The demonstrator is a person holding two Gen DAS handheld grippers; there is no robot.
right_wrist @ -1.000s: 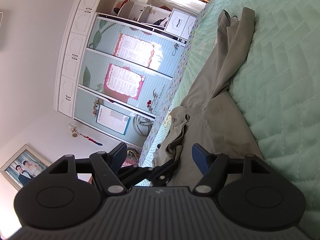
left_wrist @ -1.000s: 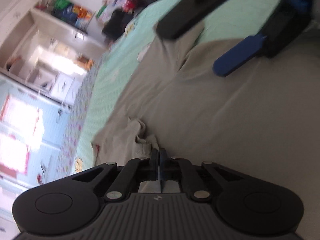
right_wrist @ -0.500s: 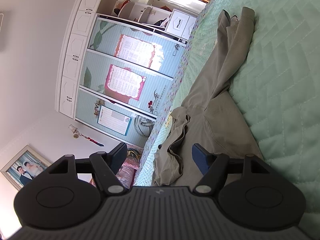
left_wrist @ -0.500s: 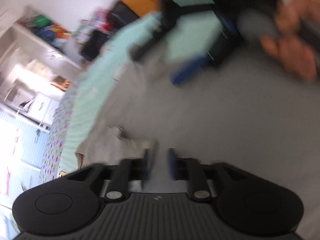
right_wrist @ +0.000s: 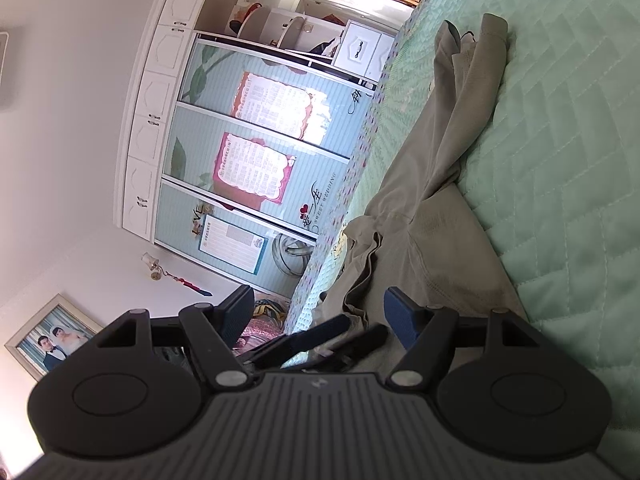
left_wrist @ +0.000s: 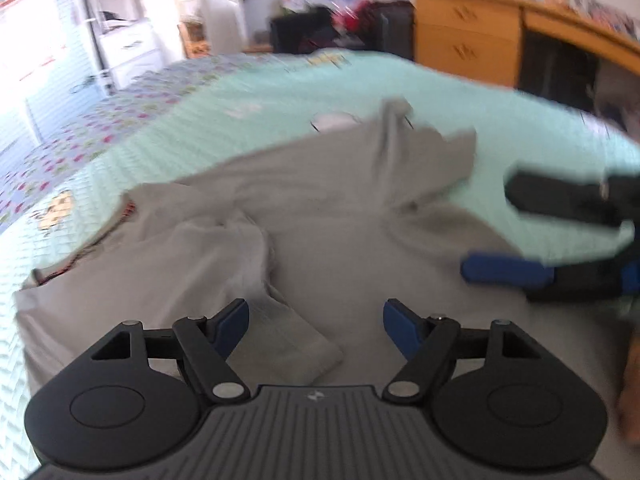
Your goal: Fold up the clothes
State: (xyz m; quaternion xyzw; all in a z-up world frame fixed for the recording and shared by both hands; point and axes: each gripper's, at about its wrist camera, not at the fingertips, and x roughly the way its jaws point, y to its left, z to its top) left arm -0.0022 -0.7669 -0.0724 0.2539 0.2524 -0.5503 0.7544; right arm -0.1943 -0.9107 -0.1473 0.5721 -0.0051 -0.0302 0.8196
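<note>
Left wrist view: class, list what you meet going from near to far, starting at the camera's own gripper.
Open left gripper → loose cuffed sleeve end → rumpled grey-beige garment → mint-green quilted bedspread → orange wooden dresser.

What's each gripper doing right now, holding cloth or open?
Left gripper: open, jaws just opened, nothing gripped above the grey shirt.
Right gripper: open, holding nothing.
</note>
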